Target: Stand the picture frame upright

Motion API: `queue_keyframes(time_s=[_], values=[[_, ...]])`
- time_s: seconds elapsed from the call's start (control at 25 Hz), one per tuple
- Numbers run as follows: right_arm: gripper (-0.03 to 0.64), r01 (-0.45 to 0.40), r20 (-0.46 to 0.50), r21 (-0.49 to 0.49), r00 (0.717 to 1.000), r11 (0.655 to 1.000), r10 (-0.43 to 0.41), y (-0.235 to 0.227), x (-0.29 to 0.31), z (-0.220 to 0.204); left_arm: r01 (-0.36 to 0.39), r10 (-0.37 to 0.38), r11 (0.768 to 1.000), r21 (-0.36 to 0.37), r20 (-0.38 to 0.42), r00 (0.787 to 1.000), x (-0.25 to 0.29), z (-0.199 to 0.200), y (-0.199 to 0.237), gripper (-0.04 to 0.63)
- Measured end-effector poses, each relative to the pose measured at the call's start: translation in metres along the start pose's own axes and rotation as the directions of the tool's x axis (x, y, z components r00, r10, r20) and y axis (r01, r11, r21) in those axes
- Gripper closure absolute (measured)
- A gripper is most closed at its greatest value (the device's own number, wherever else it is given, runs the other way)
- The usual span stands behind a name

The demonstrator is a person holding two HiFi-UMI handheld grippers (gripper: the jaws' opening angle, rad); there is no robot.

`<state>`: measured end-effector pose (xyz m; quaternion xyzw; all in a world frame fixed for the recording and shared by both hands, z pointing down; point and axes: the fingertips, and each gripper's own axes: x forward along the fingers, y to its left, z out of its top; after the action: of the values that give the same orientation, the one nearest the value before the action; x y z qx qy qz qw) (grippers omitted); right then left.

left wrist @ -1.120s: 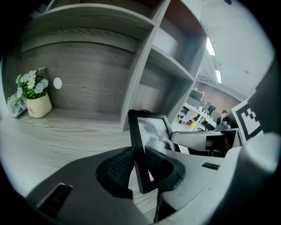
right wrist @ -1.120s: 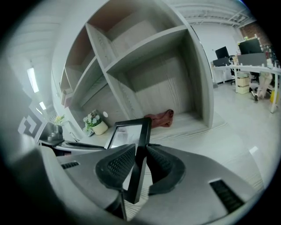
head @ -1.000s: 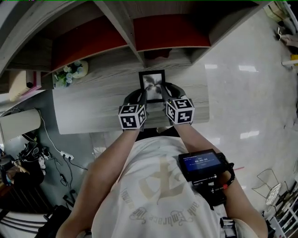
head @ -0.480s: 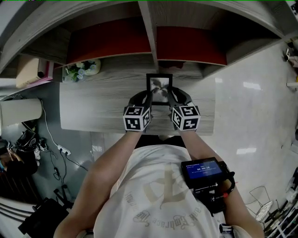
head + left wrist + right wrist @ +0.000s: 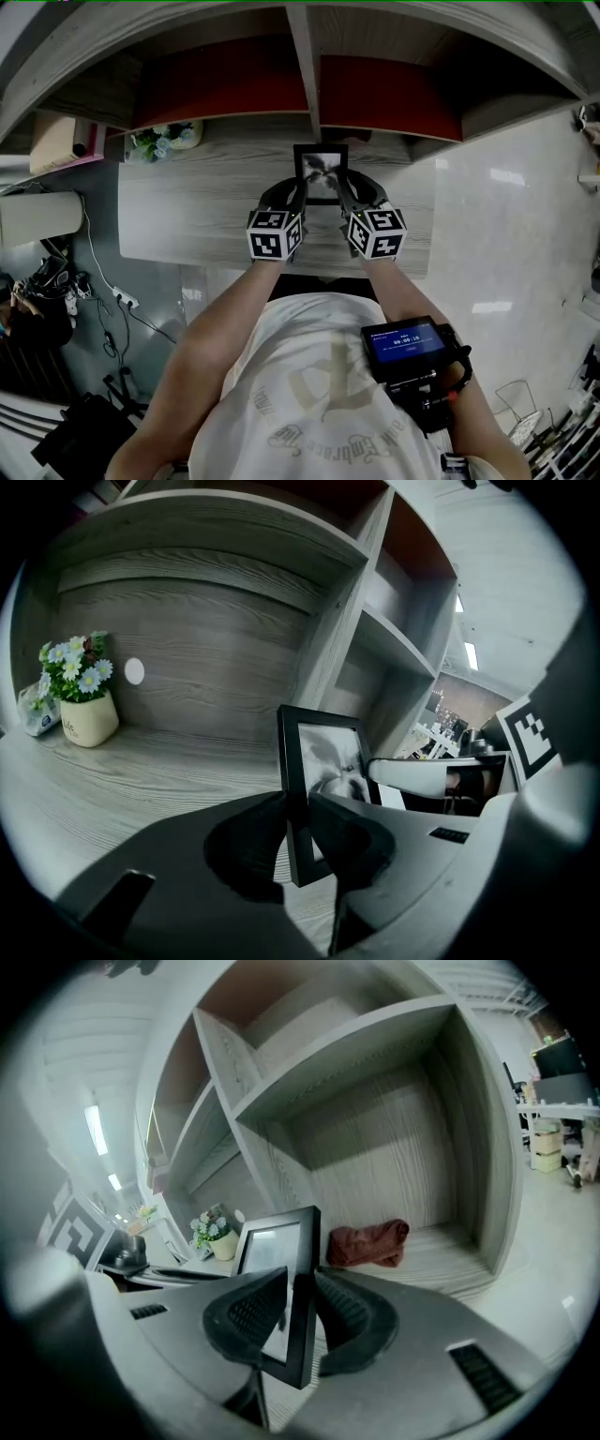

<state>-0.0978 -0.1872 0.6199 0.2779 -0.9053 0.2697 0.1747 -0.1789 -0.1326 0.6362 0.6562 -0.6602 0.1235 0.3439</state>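
Picture frame (image 5: 321, 173) stands steeper than a second ago, near upright before the shelf divider (image 5: 303, 66); we see left gripper (image 5: 297, 193) clamping one edge, right gripper (image 5: 342, 193) with jaws just opening around the other; release remains.

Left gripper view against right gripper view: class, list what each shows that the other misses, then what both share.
Only the left gripper view shows the print inside the picture frame and the marker cube on the right gripper. Only the right gripper view shows the red cloth in the shelf bay and the left gripper beyond the frame. Both show the flower pot, the shelving, and the frame's edge between that view's own jaws; the right gripper's jaws have just been opening.
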Motion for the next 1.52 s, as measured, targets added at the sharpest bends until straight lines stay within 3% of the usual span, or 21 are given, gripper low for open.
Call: queue_keyframes(time_s=[1.52], values=[[0.520, -0.042, -0.040, 0.010, 0.998, 0.999, 0.042, -0.016, 0.032, 0.017, -0.056, 0.055, 0.998, -0.040, -0.031, 0.998, 0.042, 0.026, 0.022, 0.518]])
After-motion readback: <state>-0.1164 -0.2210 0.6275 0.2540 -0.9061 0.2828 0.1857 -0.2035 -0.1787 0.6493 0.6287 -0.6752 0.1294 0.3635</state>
